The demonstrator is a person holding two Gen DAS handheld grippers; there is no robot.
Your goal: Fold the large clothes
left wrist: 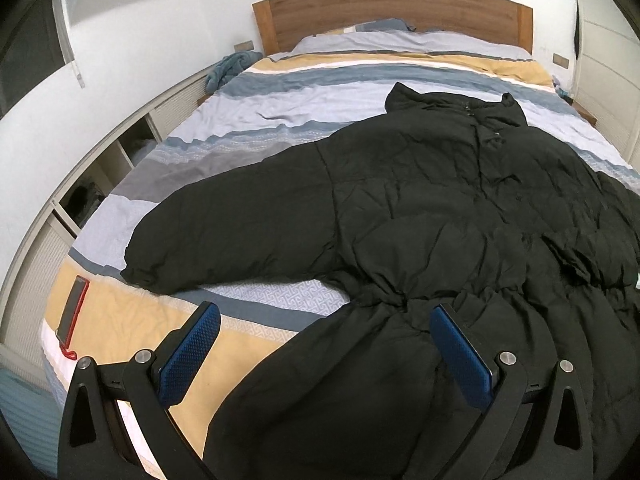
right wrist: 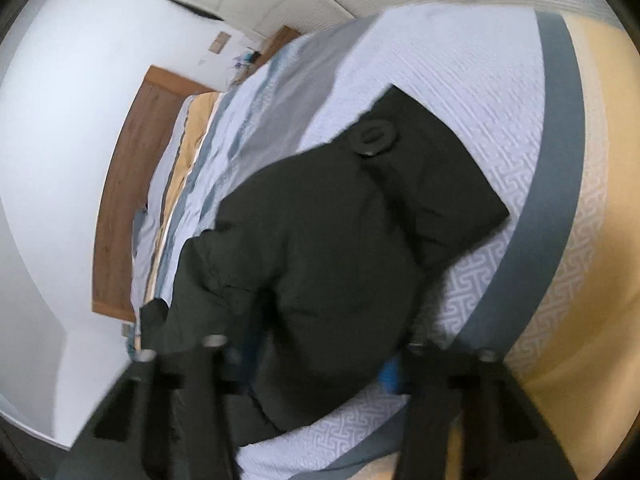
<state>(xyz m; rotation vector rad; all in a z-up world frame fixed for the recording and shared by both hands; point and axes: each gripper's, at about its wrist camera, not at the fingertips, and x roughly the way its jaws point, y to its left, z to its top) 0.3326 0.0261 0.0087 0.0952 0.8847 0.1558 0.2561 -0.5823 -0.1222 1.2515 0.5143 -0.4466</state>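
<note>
A large black puffer coat [left wrist: 420,216] lies face up on the striped bed [left wrist: 280,92], collar toward the headboard, its left sleeve [left wrist: 224,232] spread out to the left. My left gripper [left wrist: 324,320] is open and empty, hovering over the coat's waist and lower hem edge. In the right wrist view the coat's other sleeve [right wrist: 340,232] fills the middle, its cuff with a round button tab [right wrist: 374,138] pointing away. My right gripper [right wrist: 316,360] is blurred and closed around this sleeve, the fabric bulging between the fingers.
A phone in a red case [left wrist: 72,312] lies on the bed's left side. A wooden headboard [left wrist: 392,12] and white wall stand at the far end. Low white cabinets [left wrist: 80,184] run along the left of the bed. A blue cloth [left wrist: 228,68] lies by the headboard.
</note>
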